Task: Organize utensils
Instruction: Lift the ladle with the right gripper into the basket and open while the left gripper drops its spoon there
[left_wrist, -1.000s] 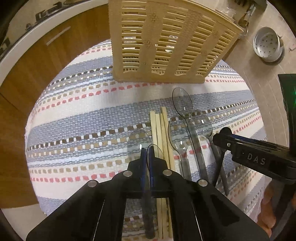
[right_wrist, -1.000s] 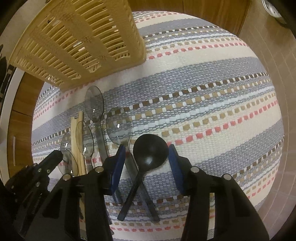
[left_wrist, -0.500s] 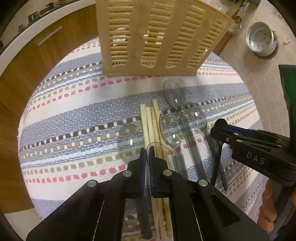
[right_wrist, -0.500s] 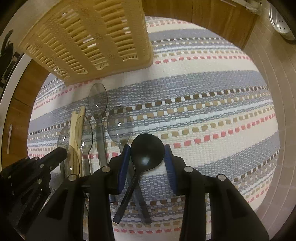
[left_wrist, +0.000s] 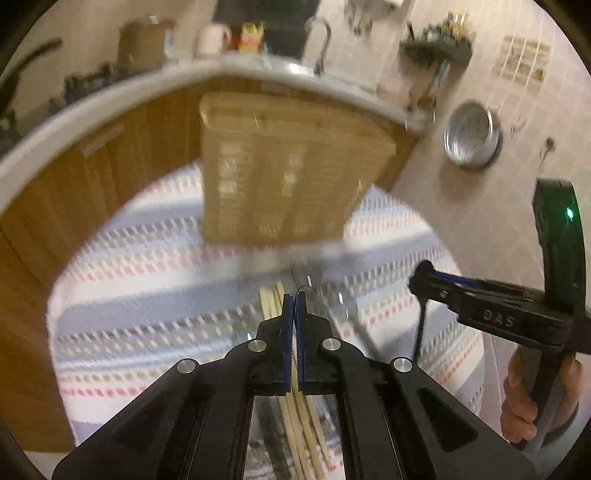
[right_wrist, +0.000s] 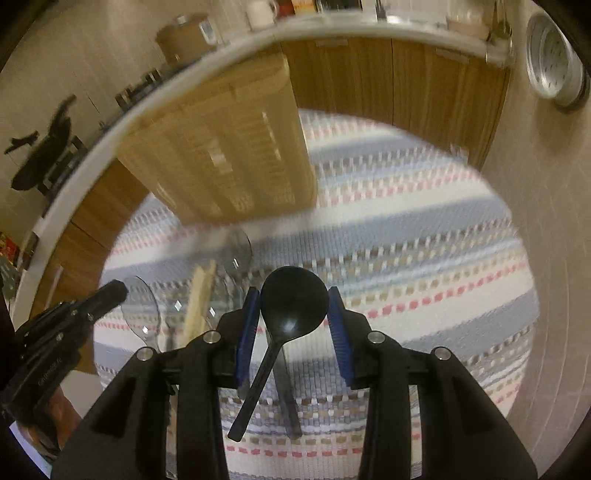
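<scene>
My right gripper (right_wrist: 294, 295) is shut on the round bowl of a black spoon (right_wrist: 295, 310). The spoon's handle hangs down clear of the striped rug (right_wrist: 424, 258). In the left wrist view that gripper (left_wrist: 424, 277) shows at the right, with the dark handle below it. My left gripper (left_wrist: 294, 299) is shut, pinching the rim of a clear plastic spoon (right_wrist: 142, 314), which shows beside its tip (right_wrist: 114, 290). Wooden chopsticks (left_wrist: 295, 417) and other clear spoons (right_wrist: 236, 251) lie on the rug below. A beige slatted basket (left_wrist: 288, 177) stands beyond them.
Wooden cabinet doors (left_wrist: 74, 192) under a white counter edge ring the far side of the rug. A round metal strainer (left_wrist: 472, 138) lies on the tiled floor to the right. A person's hand (left_wrist: 521, 406) holds the right gripper's handle.
Both grippers have risen and tipped upward, bringing the cabinets and counter into view. The right jaws closed onto the black spoon's bowl and lifted it off the rug. The left stayed shut.
</scene>
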